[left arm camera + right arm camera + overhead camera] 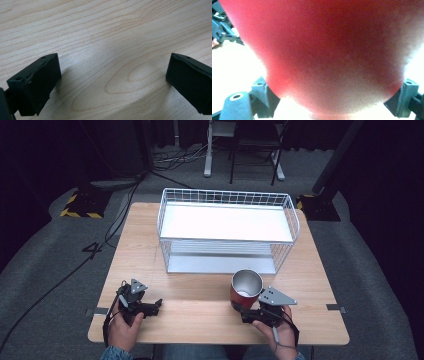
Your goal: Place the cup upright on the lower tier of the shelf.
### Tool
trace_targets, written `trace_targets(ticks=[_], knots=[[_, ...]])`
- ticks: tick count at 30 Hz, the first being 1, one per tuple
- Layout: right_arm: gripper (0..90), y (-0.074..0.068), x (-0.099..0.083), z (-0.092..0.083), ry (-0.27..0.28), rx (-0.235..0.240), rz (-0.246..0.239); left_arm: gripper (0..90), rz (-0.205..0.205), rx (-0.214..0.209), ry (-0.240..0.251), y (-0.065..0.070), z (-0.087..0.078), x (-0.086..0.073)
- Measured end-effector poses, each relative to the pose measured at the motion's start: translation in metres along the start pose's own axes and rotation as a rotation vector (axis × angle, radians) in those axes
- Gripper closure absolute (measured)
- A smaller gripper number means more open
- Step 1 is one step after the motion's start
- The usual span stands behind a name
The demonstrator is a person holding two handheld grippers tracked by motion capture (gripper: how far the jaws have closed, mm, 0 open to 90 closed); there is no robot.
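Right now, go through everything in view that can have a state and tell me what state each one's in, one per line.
Cup: upright, open mouth up, nothing seen inside, on the table, between the right gripper's jaws.
Right gripper: jaws against the cup's base on both sides.
Left gripper: open, nothing between the jaws, low over bare wood.
Basket: upright at the table's far side, nothing on its top shelf.

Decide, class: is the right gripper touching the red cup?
Touching. In the right gripper view the right gripper has a jaw pressed against each side of the red cup, with no gap showing.
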State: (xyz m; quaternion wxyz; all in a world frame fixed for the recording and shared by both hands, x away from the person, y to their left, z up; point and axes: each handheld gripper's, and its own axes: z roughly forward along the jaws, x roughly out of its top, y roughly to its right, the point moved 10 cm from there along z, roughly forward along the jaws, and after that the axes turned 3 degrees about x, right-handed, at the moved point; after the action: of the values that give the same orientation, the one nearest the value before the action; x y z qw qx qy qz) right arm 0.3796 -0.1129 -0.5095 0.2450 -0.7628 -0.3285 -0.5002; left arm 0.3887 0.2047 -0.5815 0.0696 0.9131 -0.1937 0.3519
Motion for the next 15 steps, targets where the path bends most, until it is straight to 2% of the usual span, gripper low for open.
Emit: trace_targets(ticks=[15], knots=[[16.2, 0.022, 0.021, 0.036, -0.016, 0.003, -0.002, 0.2, -0.001, 0.003, 0.000, 0.000, -0.001, -0.001]])
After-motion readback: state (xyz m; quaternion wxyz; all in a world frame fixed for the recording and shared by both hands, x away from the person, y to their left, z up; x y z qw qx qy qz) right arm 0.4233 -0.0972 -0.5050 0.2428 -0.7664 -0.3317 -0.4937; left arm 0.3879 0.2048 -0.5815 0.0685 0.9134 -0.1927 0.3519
